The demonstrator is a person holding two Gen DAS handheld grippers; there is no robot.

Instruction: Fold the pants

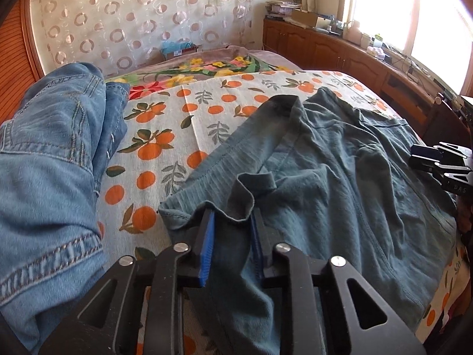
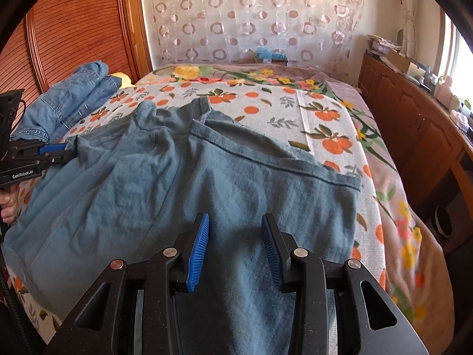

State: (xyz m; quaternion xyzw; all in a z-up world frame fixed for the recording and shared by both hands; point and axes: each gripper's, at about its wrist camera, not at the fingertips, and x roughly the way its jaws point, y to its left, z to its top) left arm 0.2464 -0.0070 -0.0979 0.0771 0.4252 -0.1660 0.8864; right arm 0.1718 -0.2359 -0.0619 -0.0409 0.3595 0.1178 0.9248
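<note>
Right now, going left to right:
Denim pile [image 1: 50, 159]: I am seeing folded jeans lying at the far left of the bed, well apart from my work.
Left gripper [image 1: 232, 224]: I am holding it low over the near left edge of the pants, jaws part open, a curled flap of fabric sitting between the blue pads [image 1: 208, 248]; I cannot tell whether they are biting it yet.
Teal pants [image 2: 183, 183]: they are lying spread and rumpled across the orange-print bedspread [image 2: 325, 118], waistband [image 1: 224, 159] towards the left gripper, hem running off to the right.
Right gripper [image 2: 235, 248]: I am hovering it over the near right part of the pants, jaws wide apart, gripping nothing.
Risk, left side: I judge the flap may be a single layer, so closing here could be lifting one ply and dragging the rest crooked.
Risk, right side: closing on flat cloth might be pinching the bedspread too, pulling it up with the fold.
</note>
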